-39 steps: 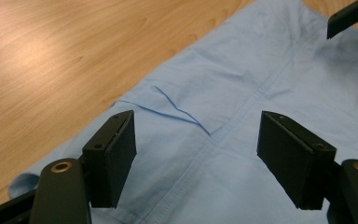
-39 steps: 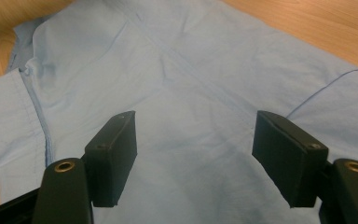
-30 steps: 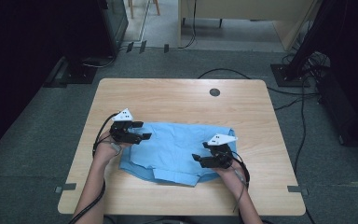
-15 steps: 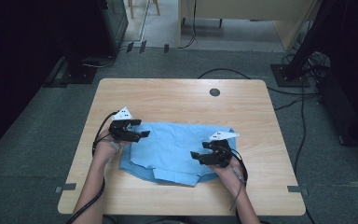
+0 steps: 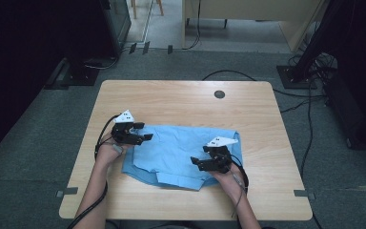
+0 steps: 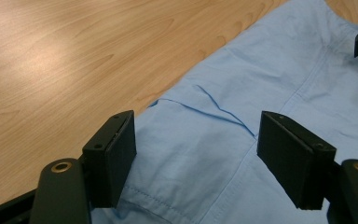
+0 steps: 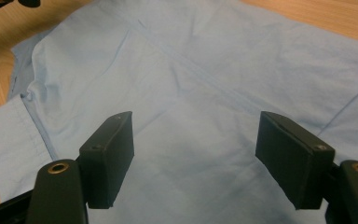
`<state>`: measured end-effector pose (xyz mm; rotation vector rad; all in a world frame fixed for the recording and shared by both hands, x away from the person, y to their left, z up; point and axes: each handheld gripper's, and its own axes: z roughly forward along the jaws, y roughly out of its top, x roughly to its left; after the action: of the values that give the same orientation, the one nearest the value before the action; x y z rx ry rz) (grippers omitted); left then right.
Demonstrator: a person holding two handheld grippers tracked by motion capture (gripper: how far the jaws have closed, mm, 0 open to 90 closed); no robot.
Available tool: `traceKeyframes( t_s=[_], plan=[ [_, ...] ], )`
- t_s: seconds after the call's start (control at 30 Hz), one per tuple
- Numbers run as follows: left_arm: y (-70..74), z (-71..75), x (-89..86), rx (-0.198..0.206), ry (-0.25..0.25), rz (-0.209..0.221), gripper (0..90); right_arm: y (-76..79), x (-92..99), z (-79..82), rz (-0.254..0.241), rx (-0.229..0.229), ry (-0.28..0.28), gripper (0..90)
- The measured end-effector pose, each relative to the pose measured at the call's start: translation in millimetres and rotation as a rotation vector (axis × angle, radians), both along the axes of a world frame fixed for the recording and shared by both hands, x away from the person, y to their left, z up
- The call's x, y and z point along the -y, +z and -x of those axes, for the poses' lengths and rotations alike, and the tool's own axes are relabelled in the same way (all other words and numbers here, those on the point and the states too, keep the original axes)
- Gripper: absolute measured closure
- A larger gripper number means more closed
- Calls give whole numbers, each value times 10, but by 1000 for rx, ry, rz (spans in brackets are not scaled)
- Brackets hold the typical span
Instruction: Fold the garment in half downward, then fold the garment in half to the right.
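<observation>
Blue shirt (image 5: 181,150) flat beneath both grippers' spread fingers (image 6: 114,154), nothing gripped.

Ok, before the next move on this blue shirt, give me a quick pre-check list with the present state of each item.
1. Left gripper jaws open over the blue shirt, nothing pinched: ok.
2. Right gripper jaws have just been opening, no cloth between them: ok.
3. Shirt lies wholly on the table: ok.
4. Cloth smooth: not ok, a crease runs between the left jaws.
5. Cables clear of the shirt: cannot tell.
</observation>
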<state>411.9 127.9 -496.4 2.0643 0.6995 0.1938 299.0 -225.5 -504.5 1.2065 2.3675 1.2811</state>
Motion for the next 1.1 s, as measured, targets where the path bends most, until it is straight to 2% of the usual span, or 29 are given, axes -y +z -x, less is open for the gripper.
traceKeyframes(
  t_s=[0.07, 0.23, 0.3, 0.53, 0.9, 1.1],
  plan=[
    [8, -17, 0, 2, 2, 0, 282, 13, -18, 8, 17, 8, -4, 274],
    [1, -57, 5, 7, 3, -1, 282, 30, -16, 1, -10, 3, -17, 275],
    [-7, -71, -3, 11, -2, -11, 282, 32, -22, -5, -5, 3, -25, 274],
    [-36, -124, -75, 22, 20, 4, 282, 24, -61, -14, 9, 19, -30, 275],
    [-92, -176, -187, 43, 56, -18, 282, -15, -126, 19, 18, 44, -38, 276],
    [-118, -195, -269, 37, 78, -24, 282, -9, -166, 26, 29, 53, -34, 279]
  ],
)
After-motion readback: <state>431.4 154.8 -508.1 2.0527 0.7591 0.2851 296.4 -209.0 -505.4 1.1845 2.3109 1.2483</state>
